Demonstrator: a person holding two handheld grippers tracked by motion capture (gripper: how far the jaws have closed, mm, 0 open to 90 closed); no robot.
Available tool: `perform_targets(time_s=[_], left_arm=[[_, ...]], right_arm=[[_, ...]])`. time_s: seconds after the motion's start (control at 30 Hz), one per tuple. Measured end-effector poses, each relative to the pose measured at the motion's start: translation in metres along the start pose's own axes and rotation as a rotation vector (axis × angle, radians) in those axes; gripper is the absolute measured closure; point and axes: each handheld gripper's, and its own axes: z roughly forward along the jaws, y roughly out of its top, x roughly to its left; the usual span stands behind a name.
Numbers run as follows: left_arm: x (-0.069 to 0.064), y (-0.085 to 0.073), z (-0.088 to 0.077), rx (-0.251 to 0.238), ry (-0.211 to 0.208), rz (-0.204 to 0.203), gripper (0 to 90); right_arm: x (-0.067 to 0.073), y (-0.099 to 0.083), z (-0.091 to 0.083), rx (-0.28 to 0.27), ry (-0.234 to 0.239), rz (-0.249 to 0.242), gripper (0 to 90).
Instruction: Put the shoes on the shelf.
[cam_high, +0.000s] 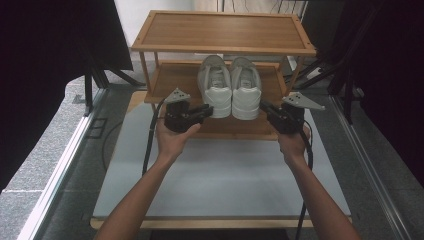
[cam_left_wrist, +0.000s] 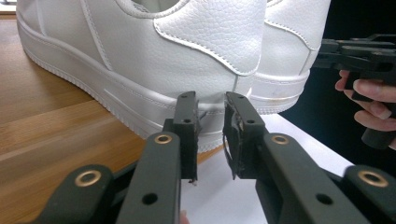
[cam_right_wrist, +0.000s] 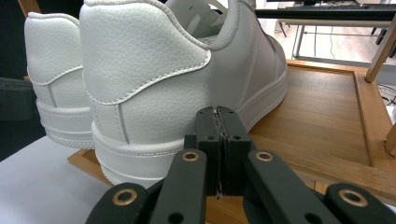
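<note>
Both grippers at the sneakers' heels.
L gripper (cam_left_wrist: 212, 133) jaws slightly apart by left sneaker (cam_high: 214, 85); R gripper (cam_right_wrist: 217, 149) pressed closed, empty, beside right sneaker (cam_high: 245, 86) on lower shelf (cam_high: 175, 80).

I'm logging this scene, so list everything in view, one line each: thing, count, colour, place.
shoes: two, white, side by side on the rack's lower shelf, heels over its front edge toward the person
shoe rack: one, brown wood, two shelves, standing at the table's far end
table: one, pale grey top with a wooden front edge, under the forearms
left gripper: one, black, jaws slightly apart with nothing between them, by the left shoe's heel
right gripper: one, black, jaws together, by the right shoe's heel
hands: two, each holding a gripper, forearms entering from the bottom
</note>
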Motion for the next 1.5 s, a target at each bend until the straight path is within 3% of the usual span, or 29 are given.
perform_targets(time_s=[0.13,0.3,0.63,0.73,0.8,0.93,1.0,1.1,1.27,1.3,1.5], left_arm=[[0.000,0.001,0.000,0.002,0.011,-0.004,76.4],[0.003,0.000,-0.001,0.001,-0.005,-0.021,75.8],[0.004,0.000,-0.001,0.002,-0.014,-0.028,75.0],[0.003,-0.001,-0.001,0.002,-0.012,-0.027,73.6],[0.003,-0.001,-0.001,0.001,-0.012,-0.028,73.5],[0.003,0.000,-0.001,0.005,-0.005,-0.029,70.7],[0.005,0.000,-0.001,0.013,0.022,-0.026,69.0],[0.012,-0.003,0.000,0.006,-0.004,-0.073,67.5],[0.009,-0.003,-0.002,-0.003,-0.016,-0.058,65.4],[0.005,-0.002,-0.007,-0.015,-0.018,-0.045,64.4],[-0.002,-0.004,-0.026,-0.029,-0.023,-0.006,59.3]], right_arm=[[0.001,0.000,0.001,-0.001,-0.007,0.011,88.5],[0.002,-0.003,0.001,-0.015,0.001,0.048,88.5],[0.003,-0.003,0.001,-0.014,-0.009,0.058,88.4],[0.003,-0.004,0.000,-0.023,0.004,0.098,89.0],[0.004,-0.004,-0.001,-0.024,0.000,0.077,88.7],[0.005,-0.004,-0.001,-0.026,-0.001,0.078,89.2],[0.006,-0.004,-0.001,-0.024,-0.004,0.075,89.2],[0.004,-0.004,-0.001,-0.021,0.000,0.072,87.9],[0.000,-0.004,-0.002,-0.020,0.000,0.073,78.3],[-0.003,-0.005,-0.006,-0.042,0.028,0.089,74.1],[-0.004,-0.007,-0.026,-0.072,0.056,0.062,68.9]])
